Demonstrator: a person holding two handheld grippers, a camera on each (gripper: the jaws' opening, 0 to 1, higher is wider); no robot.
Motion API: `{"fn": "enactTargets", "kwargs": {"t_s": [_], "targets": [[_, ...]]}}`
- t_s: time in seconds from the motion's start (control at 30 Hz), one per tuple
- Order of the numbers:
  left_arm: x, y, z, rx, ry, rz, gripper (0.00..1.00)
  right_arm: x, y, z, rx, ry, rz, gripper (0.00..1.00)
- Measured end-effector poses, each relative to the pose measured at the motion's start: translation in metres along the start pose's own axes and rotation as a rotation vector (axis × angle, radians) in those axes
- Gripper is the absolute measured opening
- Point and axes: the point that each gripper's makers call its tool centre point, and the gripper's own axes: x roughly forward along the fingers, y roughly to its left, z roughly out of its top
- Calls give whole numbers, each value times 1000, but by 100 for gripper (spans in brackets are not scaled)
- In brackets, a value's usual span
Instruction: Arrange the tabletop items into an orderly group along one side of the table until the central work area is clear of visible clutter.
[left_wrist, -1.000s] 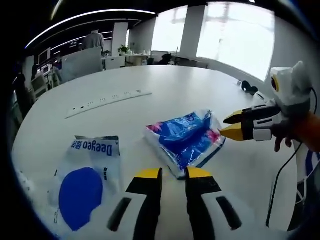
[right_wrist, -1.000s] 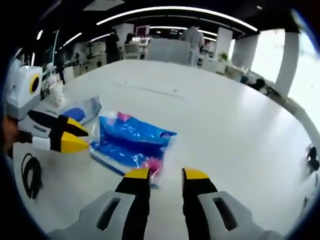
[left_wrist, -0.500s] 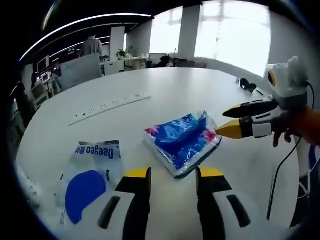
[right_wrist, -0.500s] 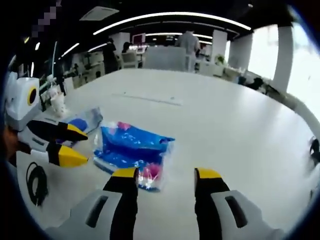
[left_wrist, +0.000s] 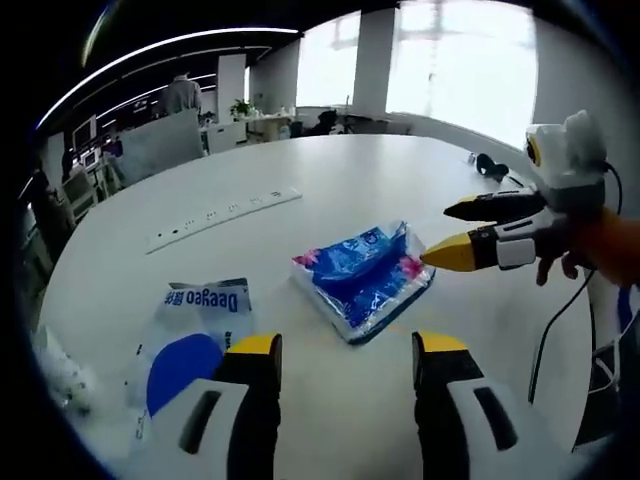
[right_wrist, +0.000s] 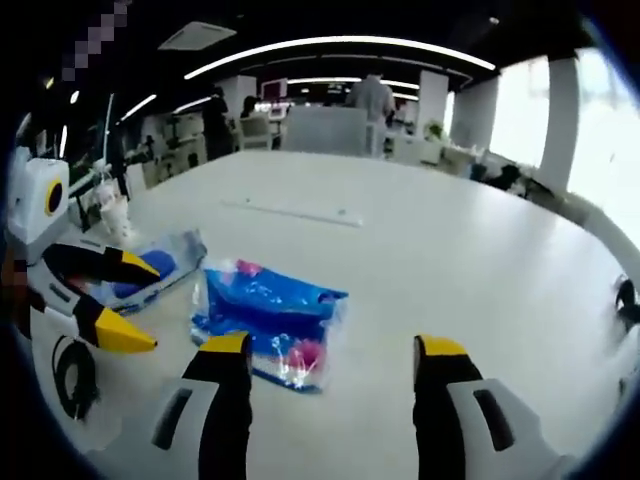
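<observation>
A crinkled blue plastic packet (left_wrist: 365, 280) lies on the white round table (left_wrist: 380, 170), just beyond my left gripper (left_wrist: 347, 350), which is open and holds nothing. To its left lies a white Deegeo bag (left_wrist: 195, 335) with a blue disc. My right gripper (left_wrist: 440, 233) comes in from the right, open, its lower tip close to the packet's corner. In the right gripper view the packet (right_wrist: 270, 320) lies in front of my open right gripper (right_wrist: 333, 348). The left gripper (right_wrist: 148, 305) stands open at the left, by the white bag (right_wrist: 150, 270).
A long white power strip (left_wrist: 225, 208) lies farther across the table. A black cable (right_wrist: 70, 375) is coiled near the table edge by the left gripper. A small black item (left_wrist: 490, 168) sits near the far edge. Desks and people stand beyond the table.
Both grippers have opened wider, from nearly closed jaws to a broad gap. Both views have drawn back a little from the blue packet, which has stayed put.
</observation>
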Motion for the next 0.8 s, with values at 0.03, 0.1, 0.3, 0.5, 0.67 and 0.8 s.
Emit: {"fn": "enactTargets", "kwargs": {"t_s": [0.03, 0.1, 0.3, 0.5, 0.67, 0.8], "targets": [[-1, 0, 0, 5, -3, -1, 53, -1, 0, 1, -1, -3, 0, 63], [-4, 0, 2, 11, -9, -1, 57, -4, 2, 5, -5, -11, -2, 65], [-14, -3, 6, 24, -35, -10, 72, -12, 7, 11, 5, -30, 3, 75], [-28, -2, 10, 27, -75, -13, 96, -20, 12, 15, 9, -47, 2, 88], [-43, 2, 8, 9, -85, -23, 99, -27, 19, 20, 15, -60, -1, 94], [-55, 12, 9, -2, -99, -10, 99, -32, 25, 25, 8, -60, -3, 94]]}}
